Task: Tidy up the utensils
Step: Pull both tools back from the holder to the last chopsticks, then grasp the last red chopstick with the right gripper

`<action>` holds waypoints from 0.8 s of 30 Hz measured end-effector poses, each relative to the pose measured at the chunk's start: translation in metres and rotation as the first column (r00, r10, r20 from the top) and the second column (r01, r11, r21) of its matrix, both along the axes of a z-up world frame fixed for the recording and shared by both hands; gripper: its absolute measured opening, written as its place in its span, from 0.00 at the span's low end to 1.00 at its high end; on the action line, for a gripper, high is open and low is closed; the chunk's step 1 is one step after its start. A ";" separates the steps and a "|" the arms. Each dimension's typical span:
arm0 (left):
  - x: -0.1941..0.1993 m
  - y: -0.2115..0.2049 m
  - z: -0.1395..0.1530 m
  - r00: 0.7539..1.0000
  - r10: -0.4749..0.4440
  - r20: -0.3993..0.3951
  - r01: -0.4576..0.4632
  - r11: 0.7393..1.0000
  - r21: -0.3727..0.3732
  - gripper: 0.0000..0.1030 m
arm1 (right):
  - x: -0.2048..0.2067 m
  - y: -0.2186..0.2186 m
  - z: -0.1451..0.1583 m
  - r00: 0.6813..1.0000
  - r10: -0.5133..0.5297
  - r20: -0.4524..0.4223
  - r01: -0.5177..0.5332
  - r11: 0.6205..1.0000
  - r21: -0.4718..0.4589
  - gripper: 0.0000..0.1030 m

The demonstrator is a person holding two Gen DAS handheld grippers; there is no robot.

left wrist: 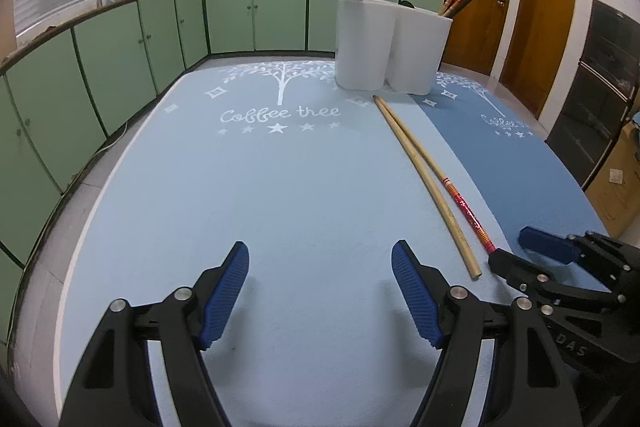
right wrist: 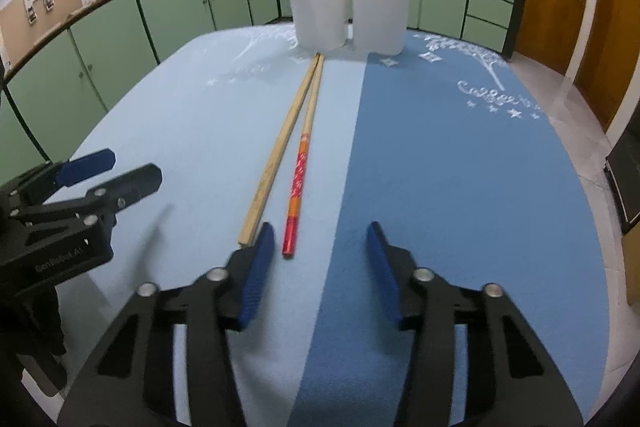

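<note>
Two loose chopsticks lie side by side on the light blue mat (left wrist: 240, 187). One is plain bamboo (left wrist: 424, 179) (right wrist: 280, 143); the other has a red and orange handle (left wrist: 468, 211) (right wrist: 298, 183). My right gripper (right wrist: 320, 231) (left wrist: 516, 249) is open, low over their near ends. The red handle's end lies between its fingers, close to the left pad (right wrist: 260, 259), which does not touch it. The bamboo end sits just outside that finger. My left gripper (left wrist: 320, 255) (right wrist: 132, 167) is open over bare mat to the left, with nothing between its fingers.
Two white holders (left wrist: 362, 43) (left wrist: 420, 51) stand together at the far end of the table, each with several chopsticks upright in it. A darker blue mat (right wrist: 460, 167) covers the right half. Green cabinets (left wrist: 120, 59) curve around behind, and wooden doors (left wrist: 548, 7) stand at the right.
</note>
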State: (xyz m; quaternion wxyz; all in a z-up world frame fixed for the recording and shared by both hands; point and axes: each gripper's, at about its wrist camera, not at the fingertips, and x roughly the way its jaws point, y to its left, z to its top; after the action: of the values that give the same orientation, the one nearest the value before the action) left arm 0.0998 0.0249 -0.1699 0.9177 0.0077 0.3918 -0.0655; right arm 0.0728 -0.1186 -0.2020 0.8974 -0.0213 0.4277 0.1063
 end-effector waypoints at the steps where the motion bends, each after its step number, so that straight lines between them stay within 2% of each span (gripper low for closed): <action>1: 0.000 -0.001 0.000 1.000 0.000 -0.001 0.000 1.000 0.002 0.70 | 0.000 0.001 -0.001 1.000 0.000 -0.002 0.000 1.000 -0.004 0.37; 5: 0.000 -0.003 -0.001 1.000 -0.003 -0.009 0.003 1.000 0.007 0.70 | 0.000 0.003 0.000 1.000 0.009 -0.006 -0.009 1.000 -0.005 0.22; 7: 0.000 -0.004 -0.001 1.000 -0.003 -0.012 0.004 1.000 0.005 0.70 | 0.001 0.004 0.000 1.000 0.019 -0.005 -0.019 1.000 -0.006 0.10; 9: 0.001 -0.006 -0.002 1.000 -0.006 -0.015 0.006 1.000 0.003 0.70 | 0.000 0.006 0.000 1.000 0.027 -0.005 -0.027 1.000 -0.010 0.05; 16: -0.002 -0.025 -0.002 0.999 -0.044 -0.023 0.044 0.999 -0.015 0.70 | -0.006 -0.015 0.004 1.000 -0.012 -0.014 0.013 0.998 0.056 0.05; 24: -0.002 -0.059 -0.006 0.994 -0.098 -0.039 0.097 0.995 -0.017 0.70 | -0.012 -0.053 0.004 0.994 -0.106 -0.016 0.107 0.993 0.048 0.05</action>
State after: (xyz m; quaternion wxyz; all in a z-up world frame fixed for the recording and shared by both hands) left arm 0.0975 -0.0338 -0.1758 0.9055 0.0185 0.4085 -0.1133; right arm 0.0608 -0.1720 -0.1981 0.8990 0.0240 0.4318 0.0689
